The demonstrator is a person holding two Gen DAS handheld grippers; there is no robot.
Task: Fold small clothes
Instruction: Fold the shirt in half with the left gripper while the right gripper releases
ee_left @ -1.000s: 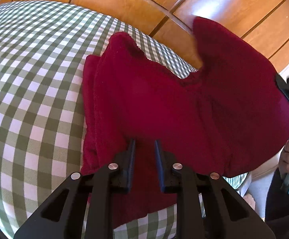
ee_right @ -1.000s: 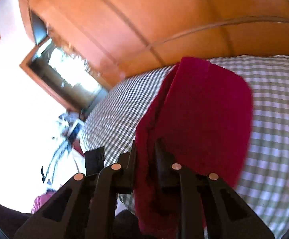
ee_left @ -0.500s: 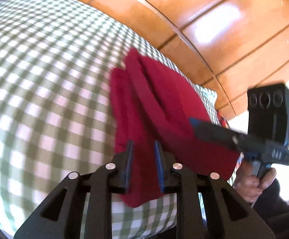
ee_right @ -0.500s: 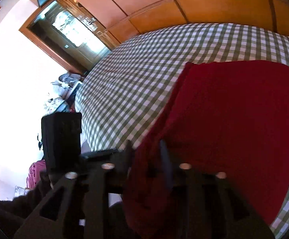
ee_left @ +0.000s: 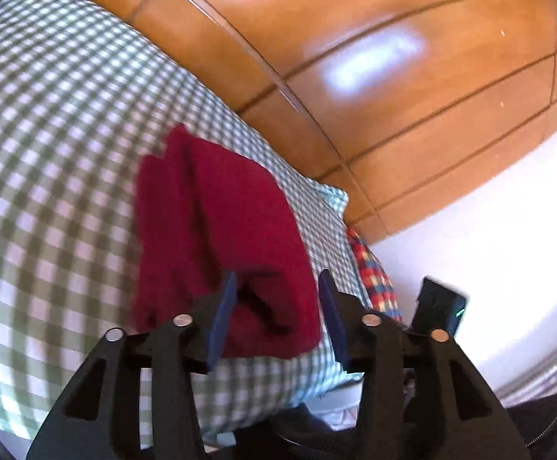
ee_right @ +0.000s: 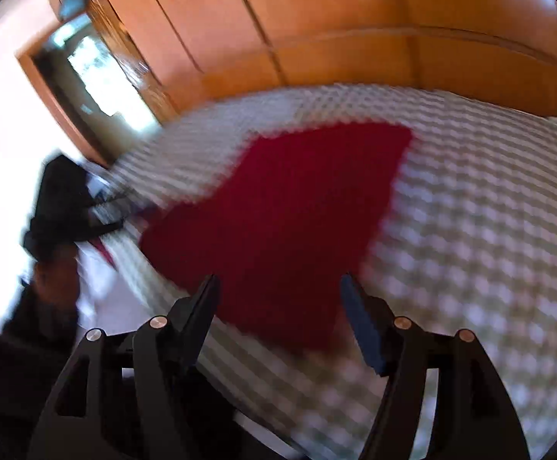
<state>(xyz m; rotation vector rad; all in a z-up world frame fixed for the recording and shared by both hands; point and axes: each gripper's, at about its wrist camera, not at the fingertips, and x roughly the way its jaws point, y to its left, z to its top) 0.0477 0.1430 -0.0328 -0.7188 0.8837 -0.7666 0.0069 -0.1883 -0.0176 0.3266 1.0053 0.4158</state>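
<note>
Your left gripper [ee_left: 278, 306] has its fingers [ee_left: 223, 318] spread wide, holding nothing, tips framing the near edge of the folded red garment [ee_left: 217, 230]. Your right gripper [ee_right: 280, 306] is wide apart too, empty, above the same cloth. The garment lies flat on the green-checked bed [ee_left: 48, 153], near its edge beside the wooden wardrobe [ee_left: 412, 96].

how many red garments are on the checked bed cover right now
1. A single folded red garment lies on the green-checked bed cover, just ahead of the open left gripper and the open right gripper. Its layers could hide something smaller.
</note>
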